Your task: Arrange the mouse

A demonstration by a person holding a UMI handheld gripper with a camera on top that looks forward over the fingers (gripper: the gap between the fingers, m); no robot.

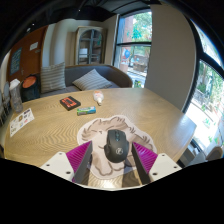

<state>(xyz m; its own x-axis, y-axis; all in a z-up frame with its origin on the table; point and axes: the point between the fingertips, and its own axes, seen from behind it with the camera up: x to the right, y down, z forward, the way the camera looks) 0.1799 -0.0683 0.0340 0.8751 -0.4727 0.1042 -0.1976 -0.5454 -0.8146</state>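
Note:
A black computer mouse (117,142) lies on a pale printed mouse mat (100,128) near the front edge of a round wooden table (150,112). My gripper (112,150) is open. Its two fingers stand either side of the mouse, with a small gap at each side. The left finger's magenta pad (79,156) and the right finger's pad (144,155) flank the mouse's rear half. The mouse rests on the mat, with its front pointing away from me.
Beyond the mat lie a dark red box (69,102), a small teal item (87,110) and a small object (98,98). A printed sheet (20,120) and a bottle (15,98) are at the table's left. A sofa (85,78) and windows stand behind.

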